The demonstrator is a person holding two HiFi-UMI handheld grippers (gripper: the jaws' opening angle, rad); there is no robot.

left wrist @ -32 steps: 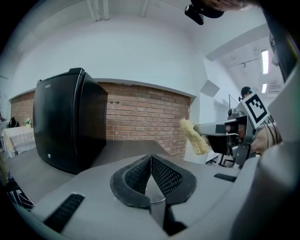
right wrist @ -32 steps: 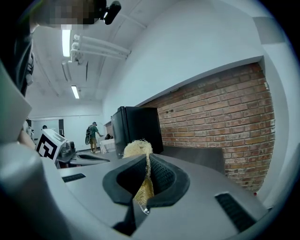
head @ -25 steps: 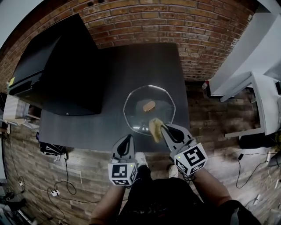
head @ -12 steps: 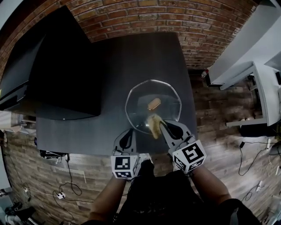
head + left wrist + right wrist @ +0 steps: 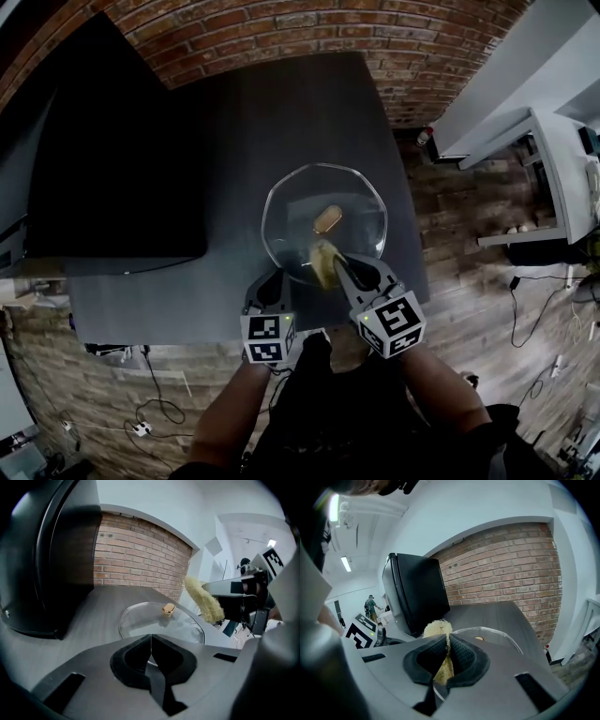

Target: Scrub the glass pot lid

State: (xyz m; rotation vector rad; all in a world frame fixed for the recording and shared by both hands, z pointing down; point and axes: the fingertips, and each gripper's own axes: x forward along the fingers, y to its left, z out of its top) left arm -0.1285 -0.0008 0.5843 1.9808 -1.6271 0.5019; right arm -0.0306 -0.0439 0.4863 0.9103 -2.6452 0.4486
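Note:
The glass pot lid (image 5: 352,202) with a gold knob (image 5: 327,218) lies flat on the dark grey table (image 5: 234,131). My right gripper (image 5: 339,266) is shut on a yellow fibrous scrubber (image 5: 322,262), which hangs over the lid's near rim. In the right gripper view the scrubber (image 5: 437,629) sticks out past the shut jaws (image 5: 447,641), with the lid (image 5: 499,633) just beyond. My left gripper (image 5: 272,279) sits at the lid's near-left edge, its jaws pressed together with nothing seen between them. The left gripper view shows the lid (image 5: 140,620), knob (image 5: 168,608) and scrubber (image 5: 204,603).
A large black box-like object (image 5: 103,159) fills the table's left side. A brick wall (image 5: 309,28) runs behind the table. To the right stands a white desk (image 5: 553,150). Cables (image 5: 141,412) lie on the wooden floor near the table's front edge.
The right gripper has carried the scrubber forward from the table's edge onto the lid's near rim. The left gripper has come up to the lid's near-left edge.

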